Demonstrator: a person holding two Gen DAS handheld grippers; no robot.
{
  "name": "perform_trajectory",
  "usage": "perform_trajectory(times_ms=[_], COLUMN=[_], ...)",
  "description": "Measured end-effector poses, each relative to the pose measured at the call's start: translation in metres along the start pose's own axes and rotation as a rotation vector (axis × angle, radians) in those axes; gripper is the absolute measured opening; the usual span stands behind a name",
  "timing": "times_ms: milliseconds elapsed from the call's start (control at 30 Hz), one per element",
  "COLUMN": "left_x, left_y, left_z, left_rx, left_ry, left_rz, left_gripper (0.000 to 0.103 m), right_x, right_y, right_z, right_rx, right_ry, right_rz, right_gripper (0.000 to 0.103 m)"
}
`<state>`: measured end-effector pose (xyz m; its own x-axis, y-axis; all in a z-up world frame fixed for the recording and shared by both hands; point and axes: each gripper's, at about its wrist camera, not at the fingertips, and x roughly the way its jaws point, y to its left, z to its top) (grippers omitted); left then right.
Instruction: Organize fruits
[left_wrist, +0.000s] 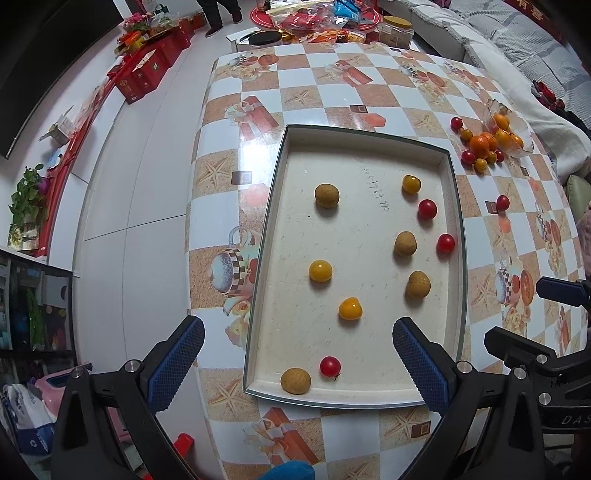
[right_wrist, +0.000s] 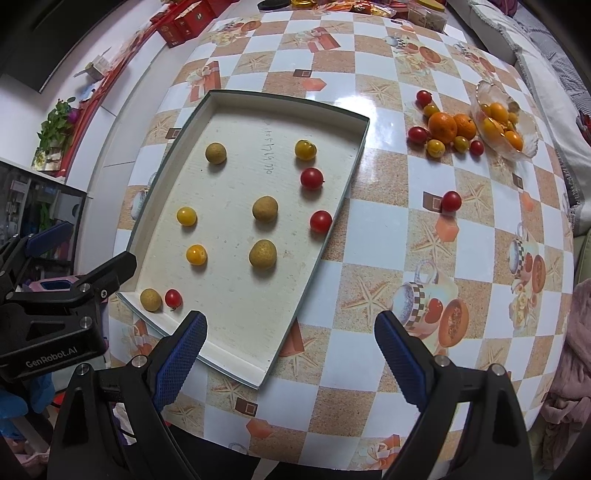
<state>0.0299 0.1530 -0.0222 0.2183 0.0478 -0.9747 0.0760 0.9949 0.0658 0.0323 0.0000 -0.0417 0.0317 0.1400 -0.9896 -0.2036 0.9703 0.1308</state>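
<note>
A shallow white tray (left_wrist: 280, 192) (right_wrist: 236, 362) lies on the checkered table and holds several small fruits: brown longans (left_wrist: 327, 195) (right_wrist: 265, 209), yellow tomatoes (left_wrist: 320, 270) (right_wrist: 196, 254) and red cherry tomatoes (left_wrist: 427, 209) (right_wrist: 320, 221). One red tomato (left_wrist: 502, 202) (right_wrist: 451, 201) lies alone on the table right of the tray. My left gripper (left_wrist: 297, 354) is open and empty above the tray's near end. My right gripper (right_wrist: 290, 350) is open and empty above the tray's near right corner.
A tipped glass bowl (left_wrist: 496, 110) (right_wrist: 524, 125) with yellow fruits lies at the far right, with oranges (right_wrist: 442, 127) and small tomatoes spilled beside it. Red gift boxes (left_wrist: 146, 72) stand on the floor at left. A sofa (left_wrist: 517, 55) borders the table's right side.
</note>
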Motion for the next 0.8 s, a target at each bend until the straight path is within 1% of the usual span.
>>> perform_trajectory(times_ms=[567,800], left_x=[0.002,0.001], left_y=[0.001,0.0], left_z=[-0.005,-0.006], left_rx=[0.015,0.043], left_ry=[0.01,-0.016], left_rz=[0.001,0.021], left_gripper=[0.103,0.103], right_x=[0.0,0.001], right_y=[0.009,0.007], right_z=[0.009,0.014], right_rx=[-0.025,-0.03], right_ry=[-0.003,-0.006], right_rz=[-0.013,-0.023], right_gripper=[0.094,0.094])
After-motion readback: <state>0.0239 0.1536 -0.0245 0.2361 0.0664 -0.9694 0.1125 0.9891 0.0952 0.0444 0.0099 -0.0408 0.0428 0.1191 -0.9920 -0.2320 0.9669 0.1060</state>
